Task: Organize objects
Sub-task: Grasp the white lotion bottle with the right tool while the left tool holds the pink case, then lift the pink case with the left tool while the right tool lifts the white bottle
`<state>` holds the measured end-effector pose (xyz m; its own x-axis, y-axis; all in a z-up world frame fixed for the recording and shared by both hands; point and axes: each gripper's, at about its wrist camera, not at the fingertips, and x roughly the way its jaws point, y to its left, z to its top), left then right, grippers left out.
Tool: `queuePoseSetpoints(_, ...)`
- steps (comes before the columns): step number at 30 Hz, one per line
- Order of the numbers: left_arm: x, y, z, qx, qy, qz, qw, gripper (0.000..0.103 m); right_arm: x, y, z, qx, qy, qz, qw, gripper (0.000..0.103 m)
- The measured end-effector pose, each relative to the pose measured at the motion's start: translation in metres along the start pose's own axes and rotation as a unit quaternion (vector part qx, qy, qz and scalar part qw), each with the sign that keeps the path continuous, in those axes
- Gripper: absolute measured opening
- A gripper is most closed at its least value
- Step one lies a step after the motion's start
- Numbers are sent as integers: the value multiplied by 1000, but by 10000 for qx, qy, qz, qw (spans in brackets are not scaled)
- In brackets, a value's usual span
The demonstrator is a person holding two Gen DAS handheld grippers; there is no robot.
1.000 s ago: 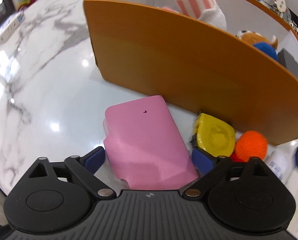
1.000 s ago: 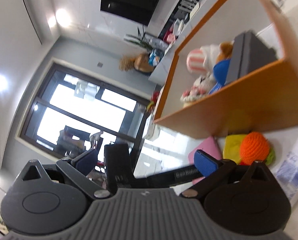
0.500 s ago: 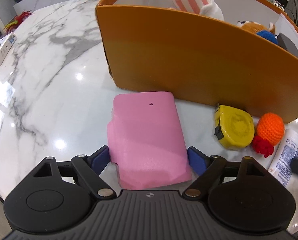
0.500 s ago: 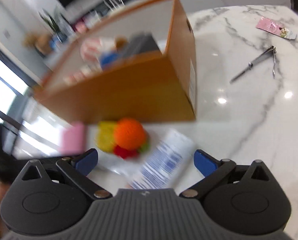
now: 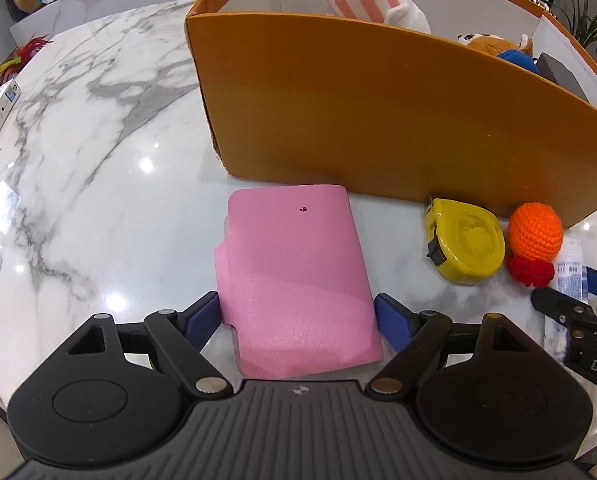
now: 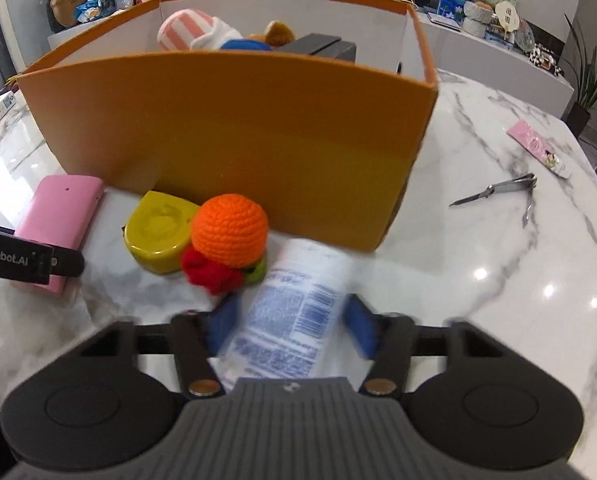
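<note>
Pink leather covers the flat wallet (image 5: 294, 276) that lies on the white marble tabletop (image 5: 98, 200), just in front of the near wall of the tall orange cardboard box (image 5: 378, 120). My left gripper (image 5: 298, 316) straddles the wallet's near end; its jaws are closing, with the wallet between them. The blue pads (image 5: 392, 326) stand at the wallet's two side edges, and I cannot tell whether they press on it yet.

My right gripper (image 6: 290, 320) points down at the white cylindrical bottle with blue printed label (image 6: 294, 312), which lies on the table near the box's right corner. Its jaws are closing with the bottle between them; the pads are blurred, and a narrow gap shows on at least one side.

To the left of the bottle sit the orange crocheted ball with red and green trim (image 6: 228, 232) and, touching it, the yellow round tape measure (image 6: 158, 232), both just beside the box wall. Inside the box: a pink-and-white striped plush (image 6: 182, 32), a brown plush (image 6: 276, 32), a dark grey block (image 6: 322, 46).

Far right on the marble lie metal nail clippers (image 6: 498, 190) and a pink packet (image 6: 532, 146).
</note>
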<state>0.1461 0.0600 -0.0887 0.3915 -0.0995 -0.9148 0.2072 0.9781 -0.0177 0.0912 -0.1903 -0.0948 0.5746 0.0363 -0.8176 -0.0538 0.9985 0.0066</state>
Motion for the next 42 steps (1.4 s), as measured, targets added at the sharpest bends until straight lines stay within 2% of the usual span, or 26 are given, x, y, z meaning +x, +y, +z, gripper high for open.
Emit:
queuePoseSetpoints(6, -5, 1, -3, 128, -53, -18, 9999, 95, -4, -1, -7, -168, 27, -31, 9999, 53)
queuePoseSetpoints(10, -15, 2, -6, 179, -114, -109, 9997, 94, -22, 4, -7, -227, -109, 49, 9997, 53)
queuePoseSetpoints(20, -60, -12, -16, 516, -603, -328, 9963, 91, -76, 16, 6, -278, -590, 550, 9964, 54)
queuePoseSetpoints(22, -70, -12, -17, 562, -837, -165, 9948, 29, -84, 15, 8, -236, -704, 591, 9955, 54)
queuePoseSetpoints(23, -74, -11, -16, 535, -790, -343, 9949, 30, -87, 14, 10, -208, -759, 612, 9950, 54)
queuePoseSetpoints(24, -77, -10, -14, 486, -729, -437, 9952, 26, -91, 13, 11, -174, -823, 636, 9944, 54)
queuePoseSetpoints(26, -81, -10, -13, 471, -709, -481, 9952, 21, -96, 10, 13, -120, -893, 646, 9938, 54)
queuePoseSetpoints(28, -75, -10, -11, 509, -543, -390, 9965, 21, -95, 9, 15, -88, -895, 645, 9939, 54)
queuePoseSetpoints(32, -51, 0, -10, 289, -106, -509, 9982, 21, -88, 8, 14, -84, -814, 688, 9943, 54)
queuePoseSetpoints(34, -42, 3, -11, 210, 23, -580, 9981, 25, -88, 8, 14, -82, -813, 714, 9941, 54)
queuePoseSetpoints(35, -41, 5, -12, 170, -34, -560, 9983, 28, -89, 9, 15, -82, -818, 722, 9940, 54)
queuePoseSetpoints(36, -41, 4, -13, 189, -158, -491, 9985, 36, -89, 9, 15, -87, -819, 738, 9939, 54)
queuePoseSetpoints(39, -41, 2, -17, 146, -376, -438, 9982, 73, -85, 11, 14, -124, -772, 789, 9938, 54)
queuePoseSetpoints(41, -39, 0, -18, 86, -358, -524, 9979, 77, -82, 12, 14, -134, -736, 824, 9938, 54)
queuePoseSetpoints(42, -36, -3, -18, 109, -218, -605, 9979, 86, -81, 13, 14, -130, -730, 848, 9936, 51)
